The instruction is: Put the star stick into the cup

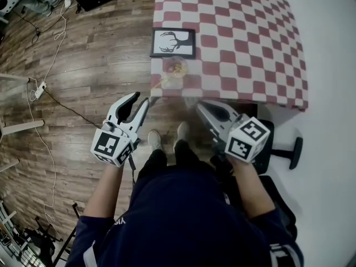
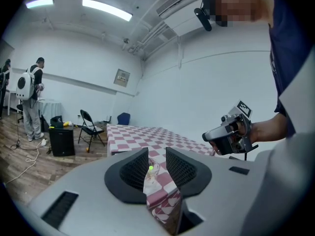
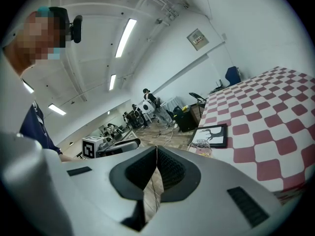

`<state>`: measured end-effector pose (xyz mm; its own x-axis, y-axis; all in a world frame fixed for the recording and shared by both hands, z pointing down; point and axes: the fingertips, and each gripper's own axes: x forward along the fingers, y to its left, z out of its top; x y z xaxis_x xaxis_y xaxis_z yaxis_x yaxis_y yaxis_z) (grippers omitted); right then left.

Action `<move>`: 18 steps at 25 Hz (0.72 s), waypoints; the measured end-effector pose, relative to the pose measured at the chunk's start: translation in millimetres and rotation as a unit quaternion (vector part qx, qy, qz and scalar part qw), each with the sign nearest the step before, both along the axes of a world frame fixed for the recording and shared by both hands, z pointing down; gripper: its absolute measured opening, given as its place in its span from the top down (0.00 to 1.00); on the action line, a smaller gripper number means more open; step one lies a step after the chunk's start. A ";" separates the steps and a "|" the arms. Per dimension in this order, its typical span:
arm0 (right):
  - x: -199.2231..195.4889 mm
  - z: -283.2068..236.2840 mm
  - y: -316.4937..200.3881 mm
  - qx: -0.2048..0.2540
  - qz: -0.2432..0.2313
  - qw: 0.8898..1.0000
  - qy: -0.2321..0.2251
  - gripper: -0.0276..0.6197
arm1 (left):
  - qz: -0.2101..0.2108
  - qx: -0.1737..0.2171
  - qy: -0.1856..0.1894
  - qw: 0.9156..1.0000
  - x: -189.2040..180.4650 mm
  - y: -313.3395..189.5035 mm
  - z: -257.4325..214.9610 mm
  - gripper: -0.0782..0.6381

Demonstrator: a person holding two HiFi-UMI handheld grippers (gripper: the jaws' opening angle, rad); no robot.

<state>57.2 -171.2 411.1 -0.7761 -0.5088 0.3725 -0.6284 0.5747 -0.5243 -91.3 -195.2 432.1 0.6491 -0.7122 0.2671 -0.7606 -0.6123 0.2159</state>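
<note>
A clear glass cup (image 1: 176, 69) stands near the front left corner of the checked table (image 1: 250, 43). A thin pale stick (image 1: 166, 80) leans in it. In the left gripper view the cup (image 2: 151, 175) shows far off between the jaws, with a small green tip (image 2: 150, 168) in it. My left gripper (image 1: 140, 99) hangs open and empty over the floor, short of the table edge. My right gripper (image 1: 199, 106) is shut on nothing, just below the table's front edge. The right gripper view shows the cup (image 3: 202, 147) off to the right of its shut jaws.
A black-framed deer picture (image 1: 173, 42) lies just behind the cup. A wooden floor (image 1: 83, 65) with white cables (image 1: 41, 88) spreads to the left. A black stool base (image 1: 292, 149) stands at the right. People (image 2: 27, 97), folding chairs and a black speaker box stand far off.
</note>
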 end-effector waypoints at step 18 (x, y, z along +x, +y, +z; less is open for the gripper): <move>-25.8 -59.0 18.0 0.078 0.016 0.997 -0.011 0.93 | 0.051 0.078 -0.026 0.995 0.2 18.8 -93.9 0.82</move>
<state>31.4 -153.2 352.1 -0.7657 -0.5842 0.2691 -0.6370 0.6305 -0.4436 -91.1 -176.5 338.2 0.7077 -0.6793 0.1944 -0.7011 -0.7093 0.0736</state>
